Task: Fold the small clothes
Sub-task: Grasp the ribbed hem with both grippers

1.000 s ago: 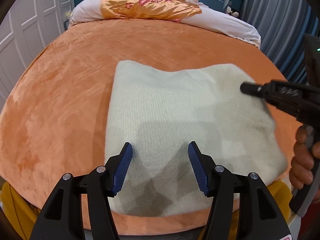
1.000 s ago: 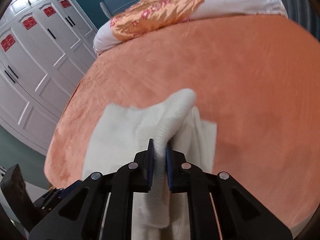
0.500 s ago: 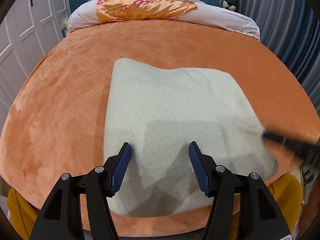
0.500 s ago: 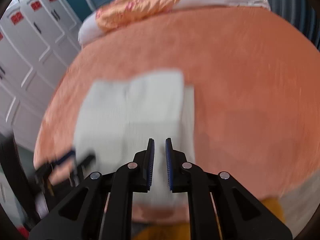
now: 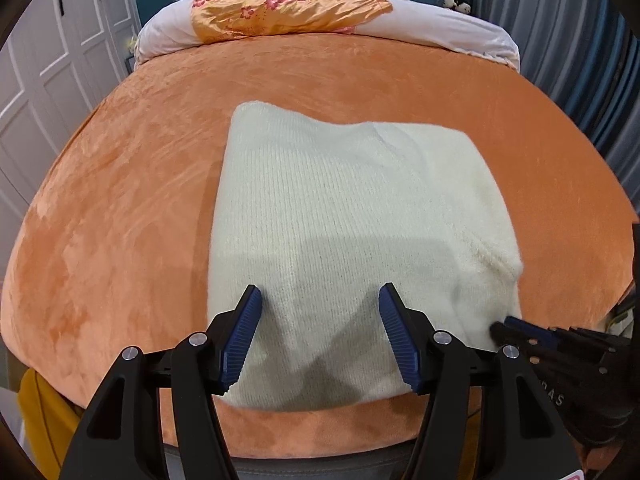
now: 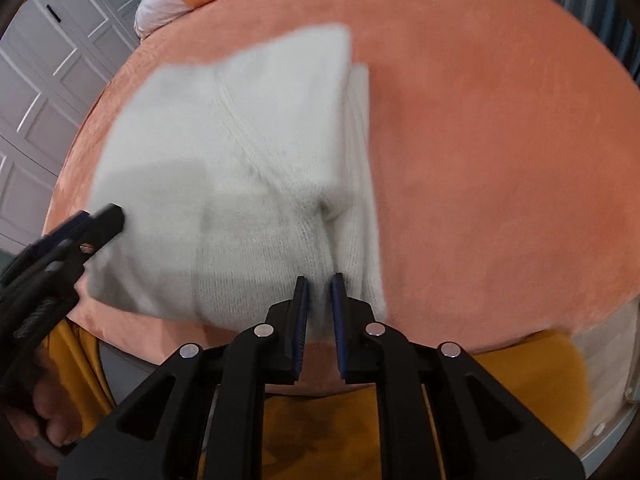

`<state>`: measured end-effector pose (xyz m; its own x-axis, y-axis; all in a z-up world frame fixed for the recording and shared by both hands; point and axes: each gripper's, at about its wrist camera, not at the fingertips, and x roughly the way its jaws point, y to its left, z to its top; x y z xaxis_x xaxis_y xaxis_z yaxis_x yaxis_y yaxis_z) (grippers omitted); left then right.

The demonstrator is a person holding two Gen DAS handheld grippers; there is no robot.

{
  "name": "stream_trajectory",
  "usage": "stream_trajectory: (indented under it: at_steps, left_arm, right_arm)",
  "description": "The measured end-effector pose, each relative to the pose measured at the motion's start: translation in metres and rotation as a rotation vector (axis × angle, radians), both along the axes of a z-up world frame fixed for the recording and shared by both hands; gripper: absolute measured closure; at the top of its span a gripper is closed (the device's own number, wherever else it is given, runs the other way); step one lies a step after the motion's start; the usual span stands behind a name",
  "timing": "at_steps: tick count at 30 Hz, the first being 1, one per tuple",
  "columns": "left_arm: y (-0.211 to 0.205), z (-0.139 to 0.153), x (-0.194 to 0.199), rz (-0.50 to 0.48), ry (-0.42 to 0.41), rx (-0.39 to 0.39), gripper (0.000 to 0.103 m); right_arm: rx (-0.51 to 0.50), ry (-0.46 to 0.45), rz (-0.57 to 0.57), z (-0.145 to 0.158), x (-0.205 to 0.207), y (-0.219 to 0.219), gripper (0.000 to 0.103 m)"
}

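Observation:
A cream knitted garment [image 5: 348, 224] lies folded into a rough rectangle on the orange bedspread [image 5: 120, 208]. It also shows in the right wrist view [image 6: 240, 160], slightly blurred. My left gripper [image 5: 320, 336] is open and empty, hovering over the garment's near edge. My right gripper [image 6: 319, 312] has its jaws nearly together with a narrow gap and nothing between them, just above the garment's near right corner. The right gripper also shows in the left wrist view [image 5: 520, 330], at the garment's right corner. The left gripper shows in the right wrist view [image 6: 100, 220].
A white pillow [image 5: 440, 28] with an orange floral cover [image 5: 280, 8] lies at the bed's head. White wardrobe doors [image 5: 44, 60] stand on the left, blue curtains [image 5: 600, 60] on the right. The bed's near edge [image 5: 320, 428] is just below the garment; yellow fabric [image 6: 360, 432] is below it.
My right gripper let go of the sleeve it held, which now lies flat on the garment, and drew back toward the near right corner. The left gripper stayed open and almost still.

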<state>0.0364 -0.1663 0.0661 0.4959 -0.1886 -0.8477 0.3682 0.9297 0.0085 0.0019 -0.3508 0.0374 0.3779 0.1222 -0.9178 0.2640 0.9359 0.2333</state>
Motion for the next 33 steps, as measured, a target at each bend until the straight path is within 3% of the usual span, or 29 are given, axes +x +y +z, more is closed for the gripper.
stream_trajectory:
  at_steps: [7,12,16,19,23,26,28,31,33]
  left_arm:
    - [0.005,-0.006,-0.006,0.003,0.042,-0.007,0.043]
    - [0.001,-0.011,-0.013,-0.01,0.045,0.013,0.042]
    - [0.005,-0.014,-0.016,-0.034,0.064,0.027,0.032]
    - [0.018,-0.012,-0.013,-0.019,0.096,0.0,0.032]
    - [0.036,-0.002,-0.008,0.045,0.119,-0.075,0.032]
    - [0.039,-0.002,-0.004,0.065,0.111,-0.069,0.032]
    - [0.038,-0.006,-0.004,0.066,0.118,-0.054,0.032]
    - [0.036,-0.017,-0.006,0.059,0.142,-0.033,0.032]
    - [0.036,-0.022,-0.008,0.058,0.151,-0.019,0.032]
  right_arm:
    - [-0.001,-0.029,-0.021,0.029,-0.002,0.001,0.091]
    - [-0.007,0.032,-0.015,0.002,-0.007,0.005,0.091]
    - [-0.029,0.019,-0.019,0.011,-0.005,0.01,0.09]
    - [-0.02,-0.008,-0.033,0.026,-0.008,0.008,0.089]
    - [0.062,-0.083,-0.063,0.049,-0.006,-0.003,0.088]
    - [0.066,-0.108,-0.058,0.054,0.003,-0.005,0.088]
    - [0.062,-0.104,-0.038,0.049,0.014,0.0,0.088]
    - [0.01,-0.008,-0.018,0.016,0.021,0.009,0.093]
    - [0.005,0.002,-0.006,-0.001,0.022,0.015,0.093]
